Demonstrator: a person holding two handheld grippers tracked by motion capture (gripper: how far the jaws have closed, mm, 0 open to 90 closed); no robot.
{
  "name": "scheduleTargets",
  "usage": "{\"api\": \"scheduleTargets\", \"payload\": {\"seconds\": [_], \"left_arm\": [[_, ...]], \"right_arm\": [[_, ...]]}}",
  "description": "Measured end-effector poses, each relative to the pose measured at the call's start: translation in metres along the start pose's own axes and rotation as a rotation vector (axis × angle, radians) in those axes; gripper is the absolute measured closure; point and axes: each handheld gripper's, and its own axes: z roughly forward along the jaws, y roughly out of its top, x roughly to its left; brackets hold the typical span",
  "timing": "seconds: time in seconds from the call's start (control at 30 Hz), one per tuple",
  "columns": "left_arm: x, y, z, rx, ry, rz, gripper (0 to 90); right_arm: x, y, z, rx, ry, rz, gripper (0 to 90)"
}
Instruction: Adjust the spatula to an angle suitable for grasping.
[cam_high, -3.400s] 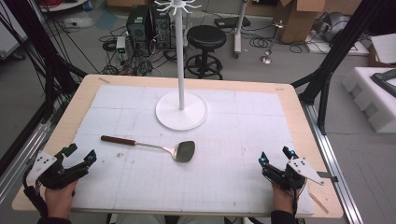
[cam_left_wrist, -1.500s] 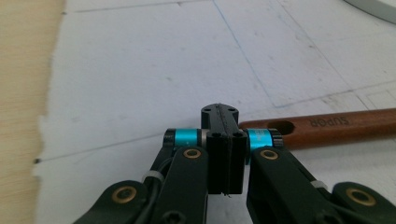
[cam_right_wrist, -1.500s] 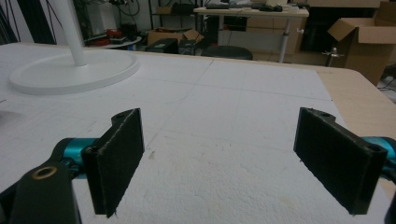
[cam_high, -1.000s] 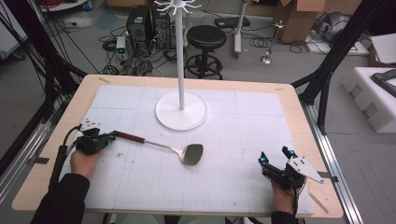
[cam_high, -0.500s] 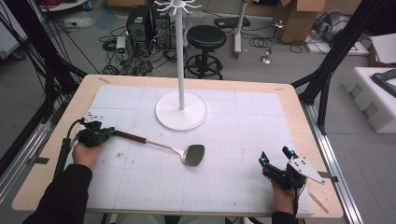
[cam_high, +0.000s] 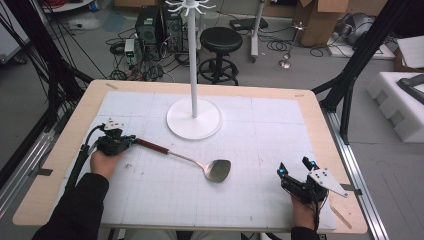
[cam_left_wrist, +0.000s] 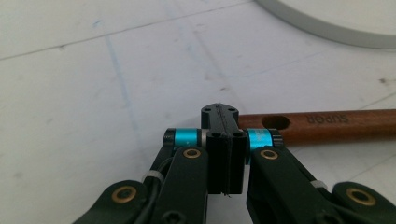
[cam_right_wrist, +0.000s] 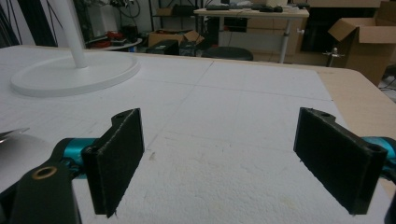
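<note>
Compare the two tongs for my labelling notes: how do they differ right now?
The left tongs are shut at the spatula's wooden handle; the right tongs stand open with nothing between them. The left sit by the stand's base, the right near the table's near right corner. Both have black jaws.

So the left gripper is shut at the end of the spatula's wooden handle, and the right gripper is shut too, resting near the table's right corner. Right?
Not quite. The right gripper is open: the right gripper view shows its two pads standing wide apart with nothing between them. The rest holds: the left gripper is shut at the end of the spatula's wooden handle, and the right gripper rests near the table's right corner.
</note>
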Motion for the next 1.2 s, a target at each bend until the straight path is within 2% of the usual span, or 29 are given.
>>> {"api": "scheduleTargets", "payload": {"seconds": [0.03, 0.1, 0.13, 0.23, 0.27, 0.3, 0.33, 0.4, 0.43, 0.5, 0.6, 0.67, 0.73, 0.77, 0.87, 0.93, 0.97, 1.03, 1.2], "left_arm": [[-0.004, 0.0, 0.002, 0.01, -0.007, 0.01, 89.6], [-0.01, -0.001, 0.004, -0.002, -0.006, 0.029, 89.6], [-0.013, 0.0, 0.005, -0.001, -0.026, 0.022, 89.6], [-0.023, 0.004, 0.008, 0.014, -0.039, 0.078, 89.6], [-0.025, 0.006, 0.009, 0.02, -0.034, 0.09, 89.6], [-0.026, 0.01, 0.008, 0.006, -0.021, 0.09, 89.6], [-0.025, 0.013, 0.008, -0.011, -0.014, 0.076, 89.6], [-0.018, 0.022, 0.005, -0.026, 0.022, 0.074, 89.6], [-0.012, 0.025, 0.004, -0.034, 0.041, 0.084, 89.6], [0.0, 0.03, 0.002, -0.017, 0.078, 0.105, 89.6], [0.009, 0.03, 0.006, -0.007, 0.092, 0.132, 89.6], [0.01, 0.029, 0.012, 0.018, 0.083, 0.154, 89.6], [0.009, 0.028, 0.019, 0.021, 0.066, 0.151, 89.6], [0.007, 0.028, 0.022, 0.015, 0.053, 0.145, 89.6], [0.001, 0.026, 0.03, 0.02, 0.007, 0.162, 89.6], [-0.002, 0.026, 0.032, 0.003, -0.029, 0.155, 89.7], [-0.004, 0.026, 0.032, -0.004, -0.019, 0.167, 89.7], [-0.005, 0.025, 0.032, -0.002, -0.029, 0.162, 89.7], [-0.015, 0.025, 0.033, -0.001, -0.054, 0.18, 89.7]], "right_arm": [[0.0, 0.0, 0.0, 0.0, 0.0, 0.0, 14.9], [0.0, 0.0, 0.0, -0.001, -0.001, 0.004, 15.0], [0.0, 0.0, 0.0, -0.004, 0.0, 0.005, 14.9], [0.0, 0.0, 0.0, 0.0, 0.002, 0.005, 15.0], [0.0, 0.0, 0.0, 0.0, 0.002, 0.004, 15.0], [0.0, 0.0, 0.0, -0.003, 0.0, 0.005, 15.0], [-0.001, 0.0, -0.001, -0.008, -0.003, 0.002, 15.0], [0.0, 0.0, -0.001, -0.01, -0.001, 0.004, 15.0], [0.0, 0.0, 0.0, -0.01, -0.003, 0.004, 15.0], [0.0, 0.0, 0.0, 0.004, 0.0, 0.005, 15.0], [-0.001, 0.0, 0.001, 0.009, 0.005, 0.003, 15.0], [-0.001, 0.0, 0.001, 0.005, 0.006, 0.002, 15.0], [0.0, 0.0, 0.001, 0.005, 0.006, 0.002, 15.0], [0.0, 0.0, 0.001, 0.003, 0.007, -0.001, 15.0], [0.0, 0.0, 0.0, 0.001, 0.008, -0.005, 15.0], [0.0, 0.0, 0.0, 0.0, 0.01, -0.003, 15.0], [-0.001, 0.0, 0.0, -0.001, 0.011, -0.002, 15.0], [-0.001, 0.0, 0.0, -0.001, 0.012, -0.001, 15.0], [-0.001, 0.0, 0.0, -0.001, 0.011, 0.0, 15.0]]}}
